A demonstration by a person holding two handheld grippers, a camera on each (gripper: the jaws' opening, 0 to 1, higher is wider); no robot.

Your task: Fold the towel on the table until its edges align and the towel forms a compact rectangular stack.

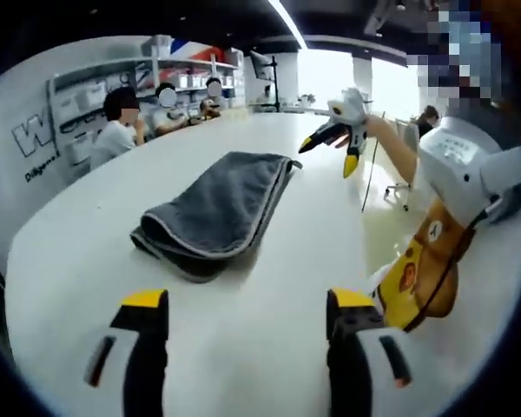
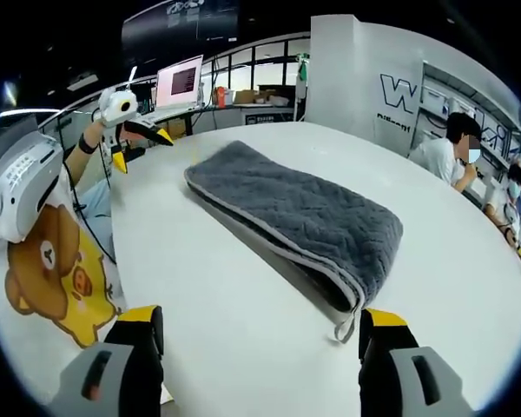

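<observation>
Your left gripper (image 1: 243,326) hangs over the white counter (image 1: 269,347) with its fingers (image 1: 145,334) spread wide and nothing between them, and your right gripper (image 2: 260,343) does the same, its fingers (image 2: 386,347) parted and empty just short of the towel's near end. In the left gripper view, the right gripper (image 1: 343,135) is raised above the far side of the counter, well clear of the cloth, and its black, yellow-tipped fingers look parted there too. The risk from here is undoing what you have: the grey quilted towel (image 2: 295,217) is already folded into a long strip of layers, and if you pinch just the top layer at a corner, it will peel back and the edges will slip out of line. Catching the small loop (image 2: 343,328) at the near corner instead of the full edge could drag the bundle askew. The towel lies near the middle of the counter, flat, long and narrow, with a pale trim (image 2: 269,239) running along its stacked edges, and the layers sit close but not perfectly flush at the end nearest your left gripper (image 1: 178,256). As I judge it, it may still need 1 more fold across its length to become a compact rectangle.
</observation>
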